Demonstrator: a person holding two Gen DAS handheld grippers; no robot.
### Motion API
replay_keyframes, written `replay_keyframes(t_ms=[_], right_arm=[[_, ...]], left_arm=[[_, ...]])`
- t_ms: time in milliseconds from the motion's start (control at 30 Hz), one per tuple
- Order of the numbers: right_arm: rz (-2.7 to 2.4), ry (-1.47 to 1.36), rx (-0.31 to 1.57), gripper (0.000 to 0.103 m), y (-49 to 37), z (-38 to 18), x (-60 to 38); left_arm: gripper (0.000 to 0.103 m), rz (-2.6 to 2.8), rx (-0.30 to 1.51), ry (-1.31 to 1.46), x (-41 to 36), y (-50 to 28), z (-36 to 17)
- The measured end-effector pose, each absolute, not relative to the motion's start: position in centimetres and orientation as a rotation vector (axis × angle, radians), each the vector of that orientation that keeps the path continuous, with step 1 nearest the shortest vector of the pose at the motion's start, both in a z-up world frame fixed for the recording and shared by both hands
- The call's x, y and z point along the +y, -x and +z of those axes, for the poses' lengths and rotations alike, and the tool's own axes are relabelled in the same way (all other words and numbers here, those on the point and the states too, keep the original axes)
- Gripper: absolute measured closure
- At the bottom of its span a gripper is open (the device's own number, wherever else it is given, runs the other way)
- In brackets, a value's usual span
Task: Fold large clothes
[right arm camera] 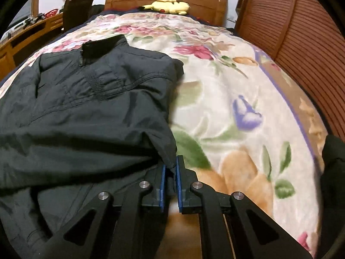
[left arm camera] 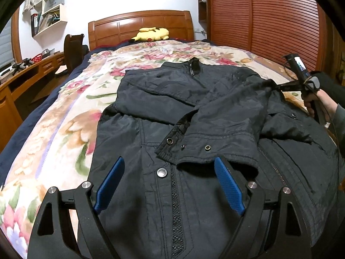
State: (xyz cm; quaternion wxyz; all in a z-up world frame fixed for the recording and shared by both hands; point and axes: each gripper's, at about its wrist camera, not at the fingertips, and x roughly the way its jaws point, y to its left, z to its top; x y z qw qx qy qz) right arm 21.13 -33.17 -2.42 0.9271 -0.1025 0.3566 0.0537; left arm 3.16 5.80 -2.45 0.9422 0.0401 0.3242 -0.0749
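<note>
1. Bed (left arm camera: 64,116), one. Fills both views; covered by one floral blanket (right arm camera: 226,108); wooden headboard at top centre.
2. Jacket (left arm camera: 172,112), one, dark, zipped. Lies front-up along the middle of the bed, collar toward the headboard, hem at the bottom of the left wrist view. Two sleeves: one folded flat across the chest at centre left; the other sleeve (left arm camera: 226,116) lies diagonally over the front, its cuff (left arm camera: 194,149) with snaps at lower centre.
3. Left tool (left arm camera: 170,181), one. Blue pads spread wide, holding nothing, hovering over the jacket front just below the cuff.
4. Right tool (right arm camera: 170,172), one. Pads pressed together on a fold of the sleeve fabric near the shoulder, right of the jacket; seen at the right edge of the left wrist view.
5. Plush toy (left arm camera: 152,34), one, yellow, against the headboard, well apart from the jacket.
6. Step in hand, judged: laying the second sleeve across the body. To do well: keep the pinch firm, carry the fabric inward and low, set the sleeve flat and parallel to the first, let the spread tool press or steady the cuff so it does not bunch.
</note>
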Motion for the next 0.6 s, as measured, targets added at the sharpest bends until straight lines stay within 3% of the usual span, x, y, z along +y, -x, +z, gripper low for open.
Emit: replay_keyframes(t_ms=[200,367,467,600], right_arm=[[0.198,0.197,0.585,0.056,-17.1,1.5,-33.0],[0.269,0.210,0.564,0.056,-16.5,2.0,-30.1],[0.289,0.245,0.612,0.065,-17.8,0.3,-28.4],[0.268,0.258,0.741,0.065,-20.7,-3.5,-28.1]], left_arm=[[0.017,-0.149,0.660,-0.070,6.0,-3.1,-2.6],[0.017,-0.136,0.662,-0.073,5.9,-3.1,-3.0],[0.017,-0.131,0.668,-0.059,6.2,-3.2,-3.3],[0.017,-0.133,0.680,-0.045,6.5,-3.4,-3.6]])
